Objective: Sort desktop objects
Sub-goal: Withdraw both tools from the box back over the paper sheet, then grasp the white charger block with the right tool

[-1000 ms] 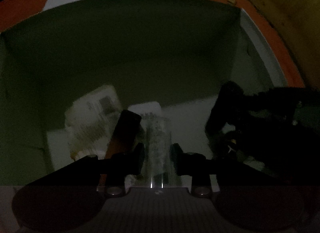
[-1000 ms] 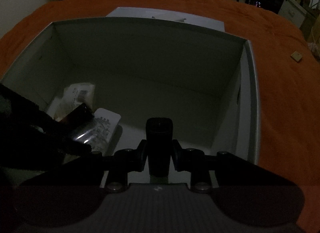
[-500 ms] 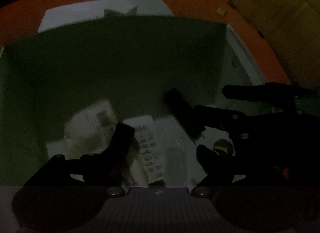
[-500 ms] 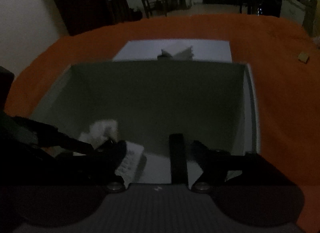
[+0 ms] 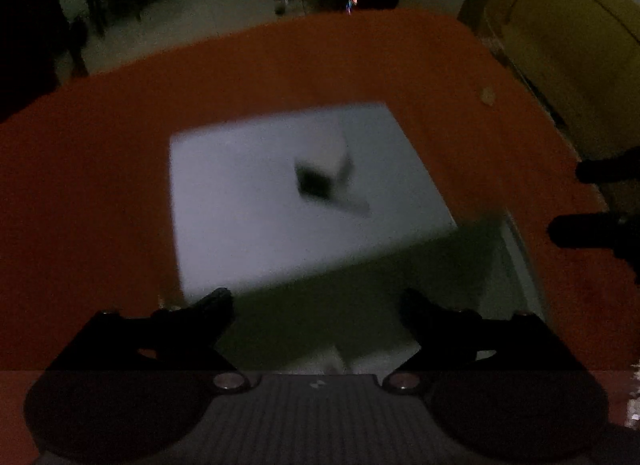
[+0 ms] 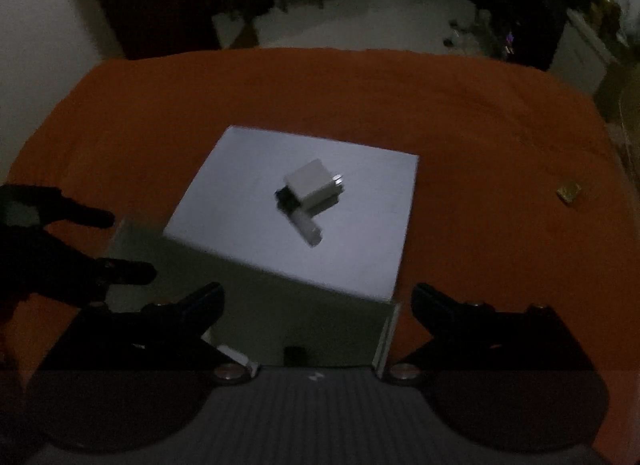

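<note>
Dim room, orange cloth-covered table (image 6: 480, 113) | left gripper (image 5: 316, 305) and right gripper (image 6: 316, 297) both spread, empty | white cube charger (image 6: 312, 185) and small clear tube (image 6: 308, 227) lay on flat white sheet (image 6: 360, 241), outside grey open box (image 6: 300, 325) | 2 items unsorted.

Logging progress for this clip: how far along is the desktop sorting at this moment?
Partly done. Something pale and a dark item already lie inside the grey box. Nothing is in hand: the left tool and right tool are both open and empty above the box. Left: the white cube-shaped object with a dark piece and a small tube beside it, on the white sheet, and a small tan item on the orange cloth.
</note>
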The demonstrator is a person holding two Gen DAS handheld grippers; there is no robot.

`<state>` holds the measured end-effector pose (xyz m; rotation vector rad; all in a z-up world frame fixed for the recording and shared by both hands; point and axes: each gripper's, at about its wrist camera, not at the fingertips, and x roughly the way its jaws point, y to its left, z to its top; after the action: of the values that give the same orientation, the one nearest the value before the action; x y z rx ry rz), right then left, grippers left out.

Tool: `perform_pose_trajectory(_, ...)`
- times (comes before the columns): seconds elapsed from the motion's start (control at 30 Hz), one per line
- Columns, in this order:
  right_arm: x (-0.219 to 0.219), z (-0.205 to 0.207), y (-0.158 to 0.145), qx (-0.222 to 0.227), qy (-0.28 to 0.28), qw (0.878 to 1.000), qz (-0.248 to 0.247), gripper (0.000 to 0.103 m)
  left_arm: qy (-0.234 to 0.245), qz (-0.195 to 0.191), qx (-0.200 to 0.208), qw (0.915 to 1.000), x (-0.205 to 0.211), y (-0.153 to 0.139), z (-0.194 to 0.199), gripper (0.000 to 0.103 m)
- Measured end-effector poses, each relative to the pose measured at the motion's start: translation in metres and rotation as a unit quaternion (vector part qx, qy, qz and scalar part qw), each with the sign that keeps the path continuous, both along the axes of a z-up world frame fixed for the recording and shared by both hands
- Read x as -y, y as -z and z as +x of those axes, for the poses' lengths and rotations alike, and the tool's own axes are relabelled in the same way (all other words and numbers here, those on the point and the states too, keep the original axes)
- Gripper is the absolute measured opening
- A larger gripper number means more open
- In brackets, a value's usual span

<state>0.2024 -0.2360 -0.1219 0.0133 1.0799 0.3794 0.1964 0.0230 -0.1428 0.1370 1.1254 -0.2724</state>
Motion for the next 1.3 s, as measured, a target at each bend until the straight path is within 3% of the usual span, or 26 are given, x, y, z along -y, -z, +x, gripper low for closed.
perform_pose_trajectory(0.17,0.002,0.052,-0.025,-0.013,0.058,0.998,0.013,0.102,0.008,0.022,0.033,0.9992,0.027,0.001,0.037,0.091)
perform_pose_trajectory(0.37,-0.007,0.1,-0.012,-0.008,0.103,0.995,0.009,0.103,0.044,0.077,0.079,0.9929,0.059,0.051,0.047,0.09)
perform_pose_trajectory(0.57,-0.038,0.144,0.028,-0.001,0.027,0.999,-0.044,0.103,0.13,0.085,0.141,0.9778,0.069,0.087,0.054,0.091)
perform_pose_trajectory(0.7,-0.066,0.174,0.069,0.01,-0.072,0.995,-0.068,0.103,0.132,0.067,0.111,0.9829,0.061,0.107,0.071,0.092)
perform_pose_trajectory(0.77,-0.079,0.18,0.091,0.012,-0.109,0.99,-0.085,0.103,0.134,0.061,0.098,0.9843,0.057,0.112,0.075,0.086)
perform_pose_trajectory(0.93,-0.089,0.177,0.114,0.062,-0.099,0.993,-0.018,0.103,0.139,0.044,0.063,0.9873,0.046,0.124,0.086,0.087)
perform_pose_trajectory(1.03,-0.099,0.179,0.127,0.037,-0.092,0.995,-0.012,0.103,0.118,0.036,0.041,0.9915,0.039,0.13,0.087,0.085)
perform_pose_trajectory(1.2,-0.126,0.18,0.149,0.062,-0.091,0.988,-0.107,0.102,0.091,0.018,0.044,0.9947,0.016,0.127,0.075,0.085)
perform_pose_trajectory(1.3,-0.136,0.186,0.165,0.046,-0.098,0.985,-0.134,0.102,0.102,0.023,0.059,0.9927,0.008,0.121,0.064,0.087)
